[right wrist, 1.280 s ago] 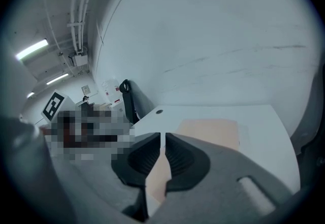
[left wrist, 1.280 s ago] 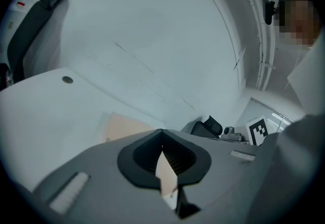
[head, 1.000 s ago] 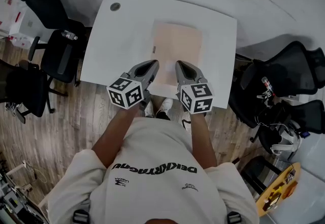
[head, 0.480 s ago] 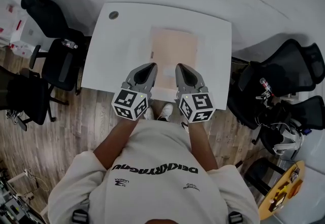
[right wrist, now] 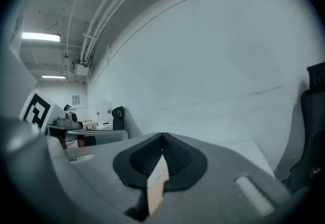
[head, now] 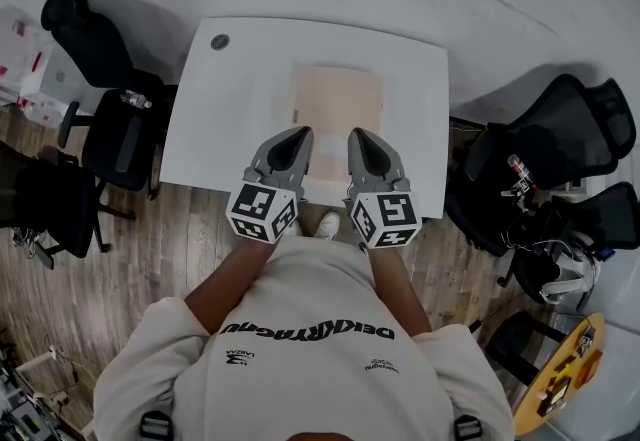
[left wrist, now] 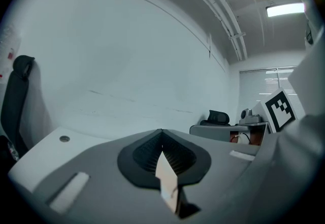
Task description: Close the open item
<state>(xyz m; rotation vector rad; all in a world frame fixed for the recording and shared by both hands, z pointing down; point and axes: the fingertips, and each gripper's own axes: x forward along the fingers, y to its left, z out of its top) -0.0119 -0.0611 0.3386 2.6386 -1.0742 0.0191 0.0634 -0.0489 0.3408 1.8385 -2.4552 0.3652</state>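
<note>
Hovering over beige folder (head: 337, 97): left claw (head: 302, 133), right claw (head: 358, 135) fully closed.

place: office | evidence: swivel chairs (head: 120, 129), white desk (head: 230, 99), wood floor (head: 150, 239)

Cream black-lettered T-shirt (head: 300, 369); grey left hand-held gripper (head: 302, 133) and right hand-held gripper (head: 357, 135) carry black-and-white marker cubes (head: 264, 212).

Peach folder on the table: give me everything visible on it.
The peach folder is a flat, pale rectangle, thin card by the look. It lies on the white table, right of centre, reaching the front edge. The left gripper and right gripper are each shut on its thin near edge.
</note>
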